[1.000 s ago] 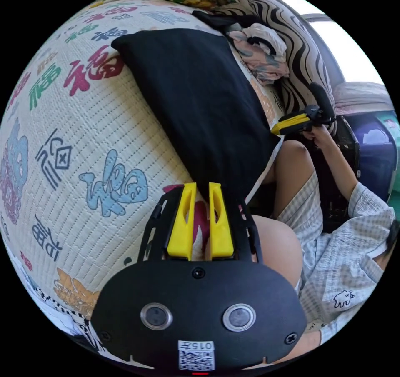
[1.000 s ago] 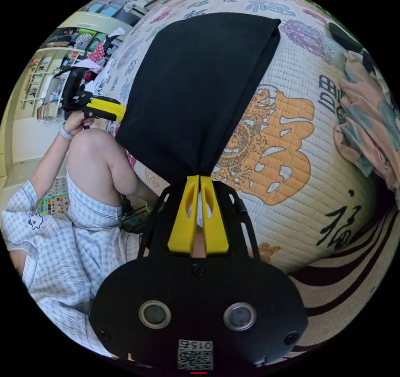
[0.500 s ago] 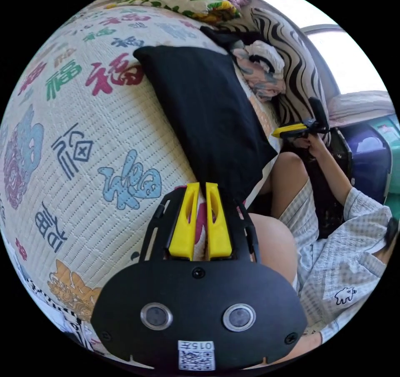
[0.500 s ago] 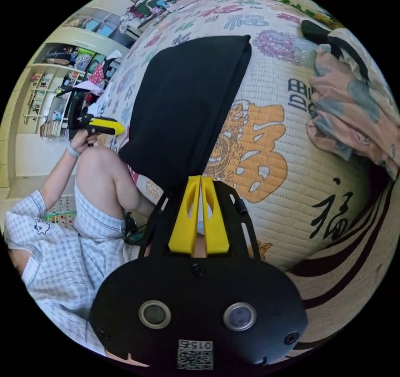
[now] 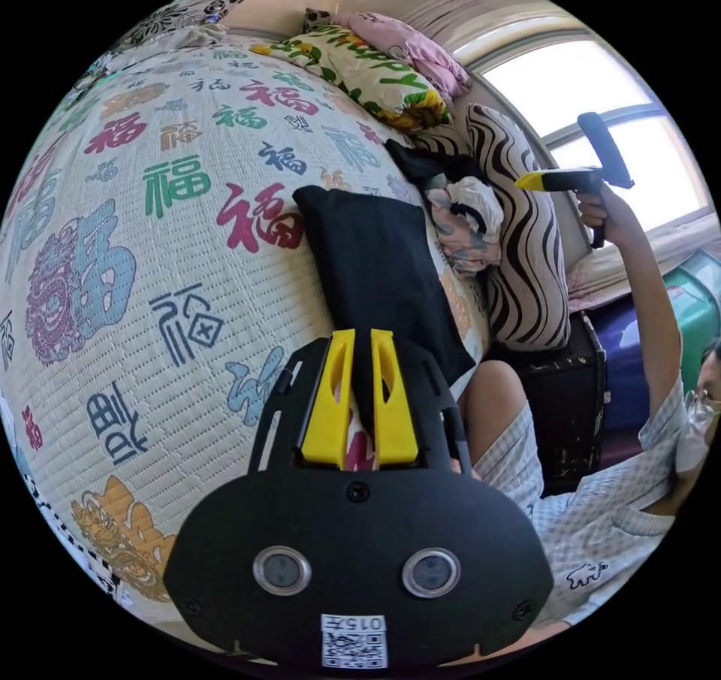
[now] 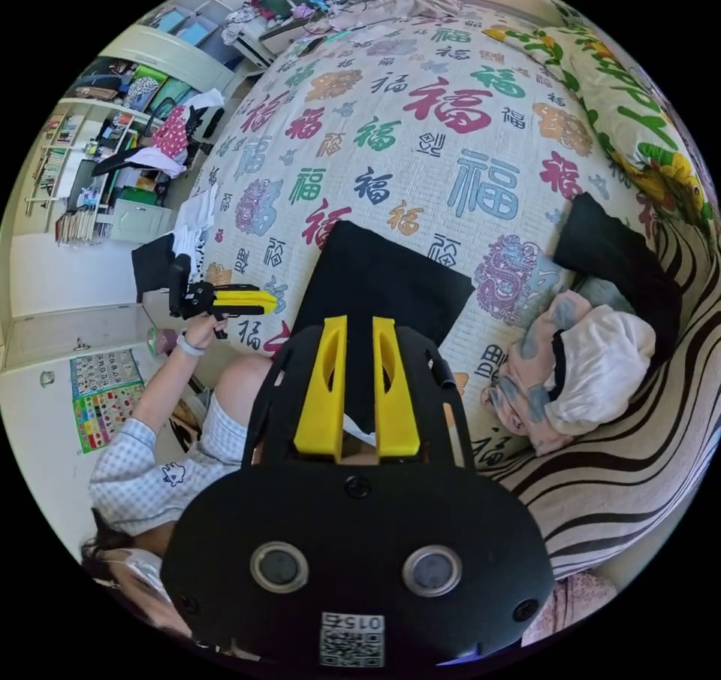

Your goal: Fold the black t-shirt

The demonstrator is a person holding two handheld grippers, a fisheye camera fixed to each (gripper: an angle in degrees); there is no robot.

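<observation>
black t-shirt [image 5: 379,274] folded into a compact rectangle, flat on bed [image 5: 150,259], frame centre | left gripper [image 5: 360,338] jaws narrowly apart, holding nothing | right gripper [image 6: 359,327] jaws apart, empty | fold looks finished, both lifted clear

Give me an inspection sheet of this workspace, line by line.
Surface: bed mat printed with coloured characters.
Job's things: black t-shirt folded into a rectangle, lying flat.
Clutter: crumpled clothes beside it; black garment behind them.
Grippers: left claw and right claw both open, raised off the shirt, holding nothing.
Cables: nothing seen.
Surroundings: striped cushion, floral pillow, window, shelves.
</observation>
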